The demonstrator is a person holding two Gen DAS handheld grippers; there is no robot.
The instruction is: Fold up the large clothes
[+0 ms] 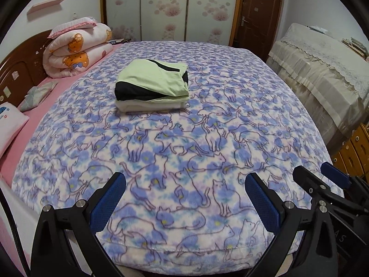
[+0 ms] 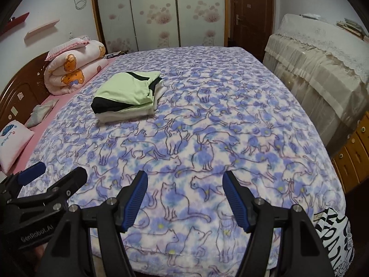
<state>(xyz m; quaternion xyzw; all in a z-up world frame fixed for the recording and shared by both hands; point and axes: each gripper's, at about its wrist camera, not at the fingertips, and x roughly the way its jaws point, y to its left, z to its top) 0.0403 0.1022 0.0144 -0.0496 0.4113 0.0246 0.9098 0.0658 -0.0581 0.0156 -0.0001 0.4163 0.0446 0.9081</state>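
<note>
Now, far left, a rolled quilt (image 1: 76,50) sits by the headboard, and right of it the folded stack (image 1: 153,85) lies on the blanket (image 1: 184,143), toward the far middle of the bed and well apart from both tools. Nearer us the left tool (image 1: 184,196) hangs with jaws spread wide and nothing between them, and just beside it the right tool (image 2: 184,196) is likewise released and empty. That stack looks soft, light and limp, so I'd judge it best pinched through all layers at a near corner or along the thick folded edge, or it may slump apart.
</note>
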